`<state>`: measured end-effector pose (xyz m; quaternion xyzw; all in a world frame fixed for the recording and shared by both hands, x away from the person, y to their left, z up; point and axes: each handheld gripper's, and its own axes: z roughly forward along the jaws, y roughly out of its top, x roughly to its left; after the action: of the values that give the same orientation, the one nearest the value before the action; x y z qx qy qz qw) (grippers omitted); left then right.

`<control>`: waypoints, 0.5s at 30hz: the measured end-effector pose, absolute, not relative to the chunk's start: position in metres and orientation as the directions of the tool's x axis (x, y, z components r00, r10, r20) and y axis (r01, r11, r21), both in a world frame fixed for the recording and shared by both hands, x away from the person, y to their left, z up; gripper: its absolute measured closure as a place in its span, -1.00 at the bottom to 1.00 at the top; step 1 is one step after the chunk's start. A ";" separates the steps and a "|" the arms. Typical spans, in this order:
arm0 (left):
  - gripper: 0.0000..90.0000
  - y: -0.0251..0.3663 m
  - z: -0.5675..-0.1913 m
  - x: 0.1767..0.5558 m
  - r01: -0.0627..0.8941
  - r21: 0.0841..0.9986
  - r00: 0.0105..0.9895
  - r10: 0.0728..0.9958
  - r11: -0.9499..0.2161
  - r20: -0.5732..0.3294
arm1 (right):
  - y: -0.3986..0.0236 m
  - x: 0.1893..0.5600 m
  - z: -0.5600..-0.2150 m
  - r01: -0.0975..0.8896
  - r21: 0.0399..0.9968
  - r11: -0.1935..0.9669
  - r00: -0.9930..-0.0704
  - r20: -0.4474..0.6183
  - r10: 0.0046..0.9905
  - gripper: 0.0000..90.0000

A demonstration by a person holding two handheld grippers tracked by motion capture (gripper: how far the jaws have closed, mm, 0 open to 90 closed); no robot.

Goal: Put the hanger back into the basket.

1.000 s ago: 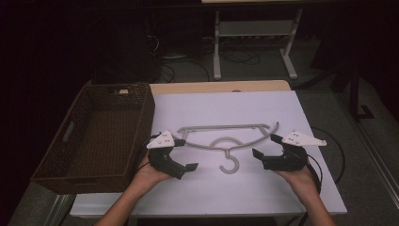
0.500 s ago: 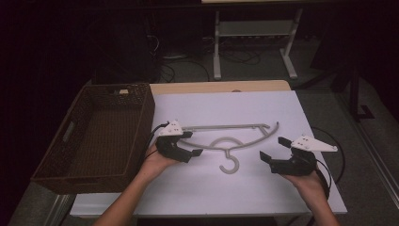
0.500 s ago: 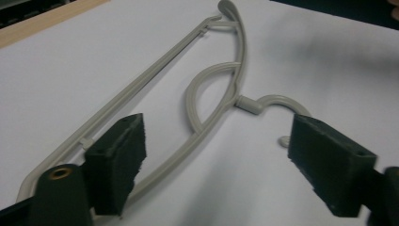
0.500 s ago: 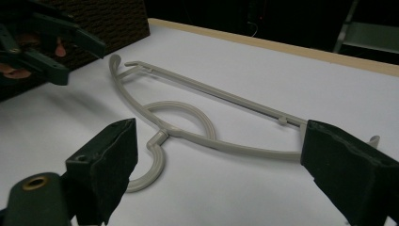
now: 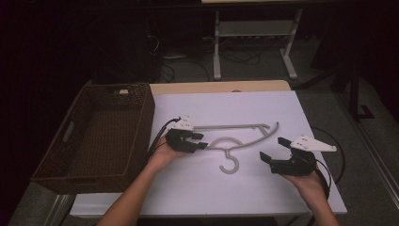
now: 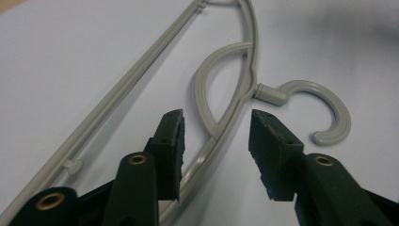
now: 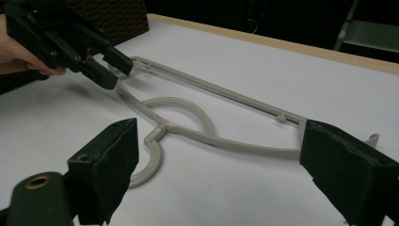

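A grey plastic hanger (image 5: 244, 126) lies flat on the white table (image 5: 244, 106), its hook (image 5: 230, 165) pointing toward me. My left gripper (image 5: 200, 140) is at the hanger's left end. In the left gripper view its jaws (image 6: 216, 150) have just been closing and straddle the hanger's curved shoulder arm (image 6: 207, 80), with a gap still between the pads and the arm. My right gripper (image 5: 274, 149) hovers near the hanger's right end. Its jaws (image 7: 221, 179) stand wide open with nothing between them, and the hanger (image 7: 188, 106) and the left gripper (image 7: 106, 66) lie beyond them.
A dark wicker basket (image 5: 141, 122) stands at the table's left edge, just left of my left hand. A cable trails from each gripper. Past the table's far wooden edge (image 5: 216, 87) the floor is dark, with a metal stand (image 5: 254, 33) on it.
My left gripper has moved right and down onto the hanger's left end, and its jaws have narrowed around the shoulder arm. The right gripper has barely shifted.
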<state>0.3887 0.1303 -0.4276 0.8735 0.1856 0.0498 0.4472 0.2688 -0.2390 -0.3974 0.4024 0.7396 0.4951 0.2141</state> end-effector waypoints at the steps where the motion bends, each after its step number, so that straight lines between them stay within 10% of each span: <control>1: 0.27 0.129 -0.429 0.390 0.283 0.796 0.926 0.370 -0.535 -0.081 | -0.239 0.269 -0.397 0.385 0.904 0.186 -0.584 0.083 0.807 -0.74; 15: 0.46 0.125 -0.446 0.403 0.280 0.744 0.940 0.331 -0.607 -0.084 | -0.241 0.270 -0.399 0.381 0.905 0.190 -0.584 0.076 0.808 -0.72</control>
<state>0.4028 0.1247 -0.4458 0.8957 0.1706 0.0312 0.4094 0.2696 -0.2410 -0.3986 0.4015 0.7403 0.4939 0.2163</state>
